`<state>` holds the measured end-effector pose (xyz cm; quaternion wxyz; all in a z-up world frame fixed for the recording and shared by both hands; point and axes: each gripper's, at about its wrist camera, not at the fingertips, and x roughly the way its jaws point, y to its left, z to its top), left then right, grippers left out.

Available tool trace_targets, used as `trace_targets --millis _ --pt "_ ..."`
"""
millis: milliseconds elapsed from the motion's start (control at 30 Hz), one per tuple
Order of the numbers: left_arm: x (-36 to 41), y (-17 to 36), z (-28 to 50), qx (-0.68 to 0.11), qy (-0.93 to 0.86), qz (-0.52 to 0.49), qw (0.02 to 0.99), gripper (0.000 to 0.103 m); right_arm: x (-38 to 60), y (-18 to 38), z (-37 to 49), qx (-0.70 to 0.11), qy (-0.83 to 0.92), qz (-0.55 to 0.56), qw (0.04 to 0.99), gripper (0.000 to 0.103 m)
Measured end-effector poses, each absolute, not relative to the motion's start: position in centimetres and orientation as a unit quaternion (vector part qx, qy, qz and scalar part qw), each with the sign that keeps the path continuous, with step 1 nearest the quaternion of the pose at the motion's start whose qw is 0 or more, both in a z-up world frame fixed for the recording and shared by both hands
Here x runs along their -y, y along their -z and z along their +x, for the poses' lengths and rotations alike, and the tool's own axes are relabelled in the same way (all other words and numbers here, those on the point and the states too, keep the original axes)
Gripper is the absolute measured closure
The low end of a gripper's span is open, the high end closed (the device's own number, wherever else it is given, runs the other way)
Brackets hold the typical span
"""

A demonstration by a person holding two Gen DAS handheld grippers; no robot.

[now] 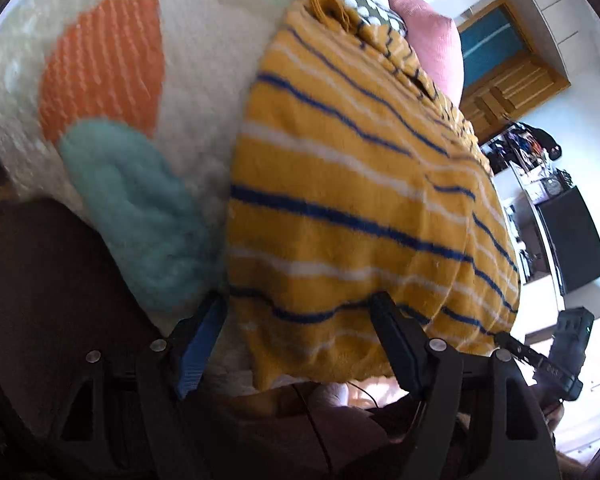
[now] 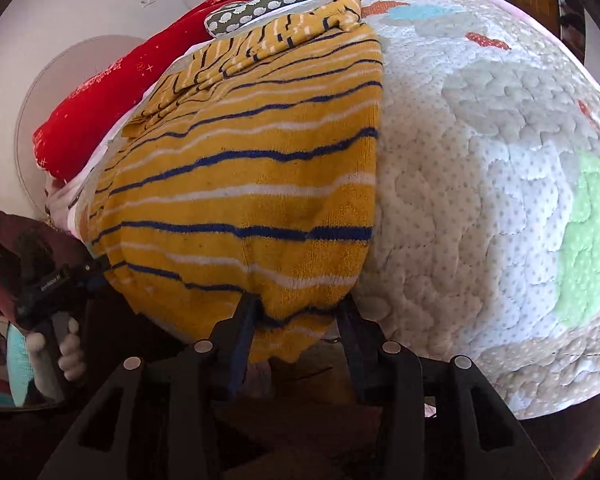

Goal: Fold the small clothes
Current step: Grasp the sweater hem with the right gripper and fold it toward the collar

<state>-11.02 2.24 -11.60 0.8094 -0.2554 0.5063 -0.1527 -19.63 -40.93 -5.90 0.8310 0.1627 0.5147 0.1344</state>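
Observation:
A yellow garment [image 1: 340, 200] with blue and white stripes lies spread flat on a quilted blanket [image 1: 204, 80], its near hem hanging over the blanket's front edge. My left gripper [image 1: 296, 312] stands open and wide at that hem, one finger on either side of the garment's left part, pads not pressing. In the right wrist view the same garment [image 2: 252, 184] fills the middle. My right gripper [image 2: 296, 306] is open, with the hem's right corner loose between its fingers. The left gripper [image 2: 96, 268] shows at the garment's left edge, held by a gloved hand [image 2: 70, 354].
The blanket [image 2: 480, 200] stretches bare to the right of the garment. A red cloth [image 2: 112, 92] and a green dotted cloth [image 2: 268, 4] lie at the far side, beside a pink pillow [image 1: 428, 28]. A wooden door [image 1: 508, 80] and black cabinet [image 1: 572, 236] stand beyond.

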Motion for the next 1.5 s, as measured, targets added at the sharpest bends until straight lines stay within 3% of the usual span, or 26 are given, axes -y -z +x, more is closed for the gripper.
trace_targets --millis 133,200,233,267,300,333,400,700,1000,1400,1467,1500 --pt "-0.8 11.8 -10.8 -0.514 0.186 -0.250 0.799 0.030 40.6 6.4 -19.2 -0.516 -0.144 0.182 0.825 0.045" --pt "-0.4 11.8 -10.5 -0.517 0.195 -0.251 0.795 0.053 40.1 6.7 -19.0 -0.519 -0.153 0.183 0.820 0.040" --pt "-0.3 12.0 -10.4 -0.522 0.194 -0.257 0.790 0.077 39.8 6.9 -18.8 -0.522 -0.156 0.182 0.819 0.039" --pt "-0.5 12.2 -10.3 -0.526 0.192 -0.267 0.784 0.088 39.6 7.0 -18.7 -0.523 -0.155 0.182 0.818 0.039" --pt "-0.7 12.3 -10.4 -0.529 0.189 -0.277 0.779 0.088 39.6 7.2 -18.6 -0.525 -0.157 0.183 0.816 0.042" --pt "-0.8 12.3 -10.7 -0.530 0.187 -0.285 0.777 0.091 39.4 7.3 -18.5 -0.528 -0.158 0.182 0.814 0.059" --pt "-0.8 11.6 -11.2 -0.528 0.184 -0.291 0.776 0.093 39.0 7.6 -18.3 -0.540 -0.165 0.182 0.805 0.091" --pt "-1.1 2.4 -13.2 -0.452 0.212 -0.292 0.816 0.093 37.7 0.7 -19.0 -0.484 -0.228 0.190 0.823 0.092" --pt "-0.6 -4.0 -4.9 -0.406 0.188 -0.278 0.850 0.093 38.2 -5.6 -10.4 -0.399 -0.245 0.266 0.843 0.092" --pt "0.7 -3.6 12.5 -0.449 0.129 -0.257 0.846 0.092 40.8 -6.1 3.6 -0.397 -0.169 0.286 0.856 0.092" --pt "0.7 -2.4 15.8 -0.469 0.124 -0.270 0.832 0.086 41.5 -4.2 7.4 -0.409 -0.144 0.296 0.851 0.089" --pt "0.3 -1.8 16.8 -0.478 0.128 -0.290 0.819 0.085 42.0 -3.0 9.1 -0.421 -0.122 0.299 0.848 0.082"
